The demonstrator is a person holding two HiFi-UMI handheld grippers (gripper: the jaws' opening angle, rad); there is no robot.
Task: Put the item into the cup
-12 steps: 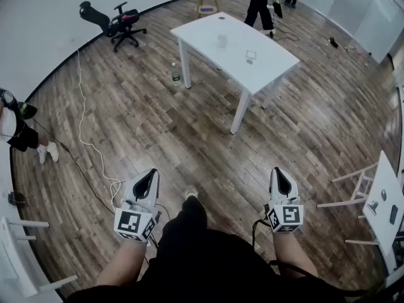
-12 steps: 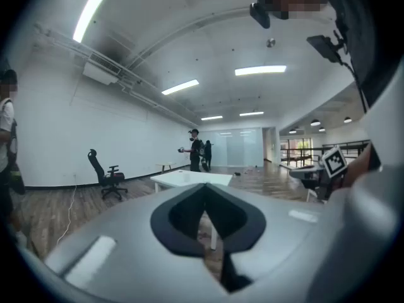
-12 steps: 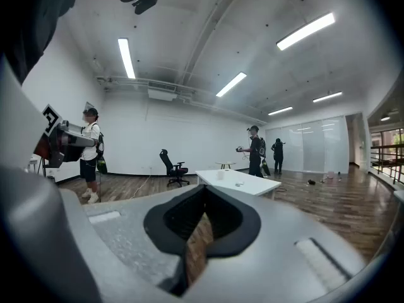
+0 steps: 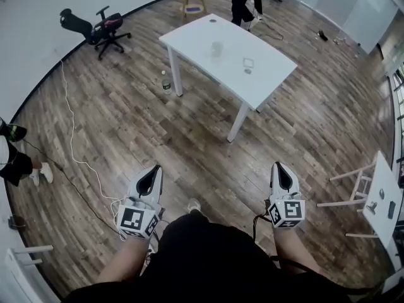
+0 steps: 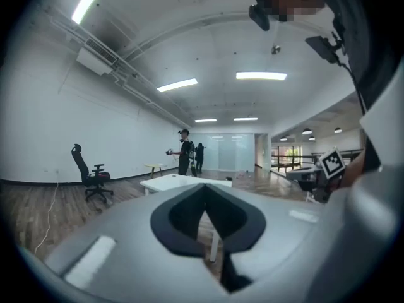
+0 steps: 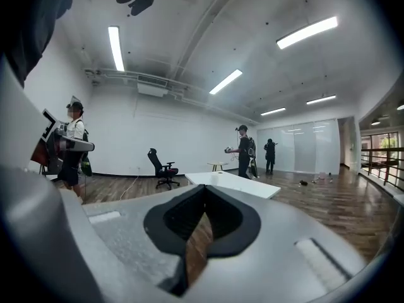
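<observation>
Left tongs (image 4: 155, 170), grey with black pads, are closed on nothing, well short of the smooth white rectangular tabletop (image 4: 189, 40). On the tabletop stand a translucent cup (image 4: 216, 48) and, right of it, a small pale square item (image 4: 248, 62). Right tongs (image 4: 278, 167) are likewise closed and empty. Since the earlier frame the tabletop has slid slightly leftward in view.

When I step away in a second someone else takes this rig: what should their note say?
Left tongs: shut, empty.
Right tongs: shut, empty.
Both held roughly level, far from the table.
Clear cup stands on the white table across the floor; a small square item lies on the tabletop apart from it, too far to identify.
Done: nothing yet.
To do: walk up, grip the item, put it into the cup.
</observation>
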